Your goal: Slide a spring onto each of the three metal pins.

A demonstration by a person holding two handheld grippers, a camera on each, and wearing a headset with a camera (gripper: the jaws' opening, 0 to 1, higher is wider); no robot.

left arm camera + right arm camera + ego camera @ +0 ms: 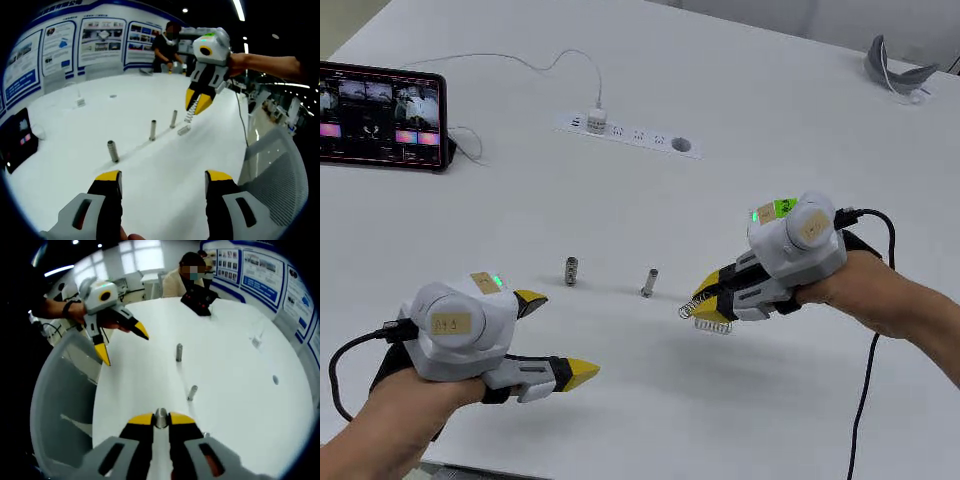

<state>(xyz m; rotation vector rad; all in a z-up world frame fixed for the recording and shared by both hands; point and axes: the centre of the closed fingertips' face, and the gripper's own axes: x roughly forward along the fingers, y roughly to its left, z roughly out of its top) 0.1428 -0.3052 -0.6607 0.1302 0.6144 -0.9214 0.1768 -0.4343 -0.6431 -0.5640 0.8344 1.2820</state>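
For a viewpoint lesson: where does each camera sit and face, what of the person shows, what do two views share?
Head view: headset, looking down at the table; left gripper, right gripper and forearms show.
Left gripper view: on the left gripper, faces three pins; jaws open.
Right gripper view: on the right gripper, faces the left gripper; jaws shut on a spring.
Shared: both gripper views show the pins.

A dark tablet (382, 115) with a lit screen sits at the upper left of the head view on the white table (740, 90). At top centre lies a white power strip (630, 135) with a white plug (596, 122) in it, and the plug's cable (520, 62) loops leftwards. A grey curved object (895, 72) lies at the upper right.
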